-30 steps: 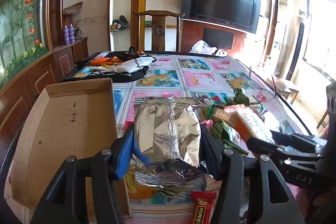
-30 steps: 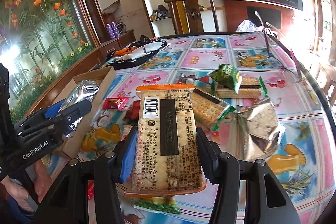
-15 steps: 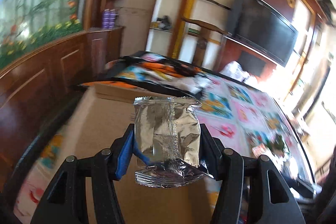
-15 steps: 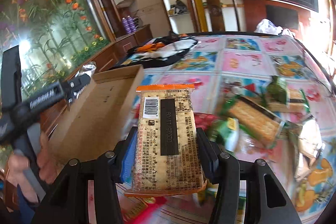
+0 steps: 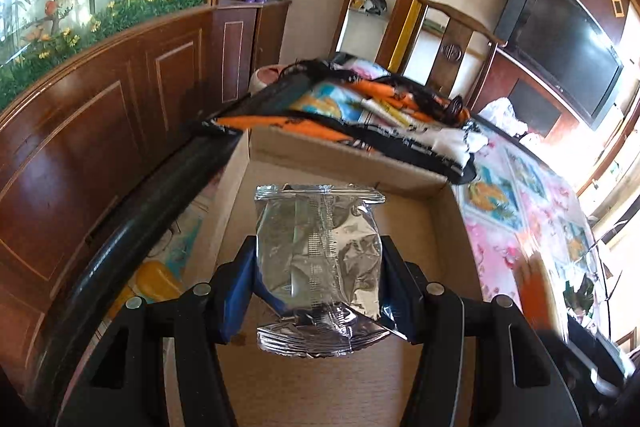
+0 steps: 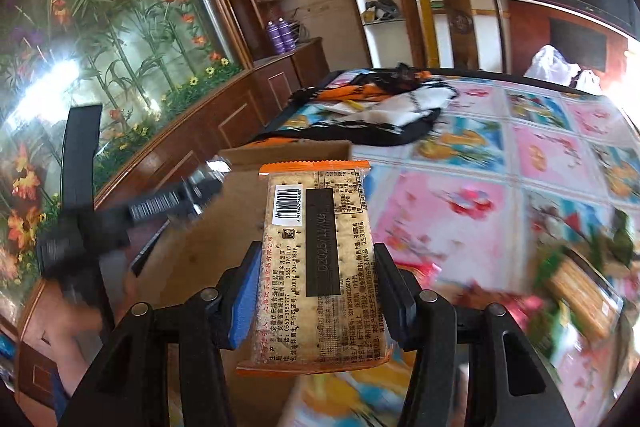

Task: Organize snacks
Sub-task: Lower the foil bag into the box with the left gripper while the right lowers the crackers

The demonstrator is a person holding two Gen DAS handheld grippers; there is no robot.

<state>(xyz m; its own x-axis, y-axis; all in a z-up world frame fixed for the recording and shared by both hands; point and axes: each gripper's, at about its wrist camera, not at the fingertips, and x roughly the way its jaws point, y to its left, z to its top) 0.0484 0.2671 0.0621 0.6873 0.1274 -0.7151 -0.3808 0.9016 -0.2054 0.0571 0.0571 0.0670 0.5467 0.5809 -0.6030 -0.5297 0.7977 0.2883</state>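
Observation:
My left gripper (image 5: pixel 318 277) is shut on a crinkled silver foil snack pack (image 5: pixel 318 259), held above the floor of an open cardboard box (image 5: pixel 452 251). My right gripper (image 6: pixel 316 283) is shut on a clear cracker pack (image 6: pixel 316 267) with orange ends and a barcode label, hanging over the box's right wall (image 6: pixel 244 195) and the patterned tablecloth. From the right wrist view the left gripper (image 6: pixel 200 183) shows blurred at the left, its foil pack tip over the box, with a hand (image 6: pixel 76 323) below it. More snack packs (image 6: pixel 584 283) lie blurred at the right.
A black, orange and white cloth (image 5: pixel 384 115) lies on the table just behind the box. A dark wooden counter (image 5: pixel 100 115) runs along the left. A wooden chair (image 6: pixel 456 19) and a television (image 5: pixel 560 43) stand beyond the table's far end.
Both grippers swung left with their packs. The left one went from over the snack pile to over the box. The right one left the pile and reached the box's edge.

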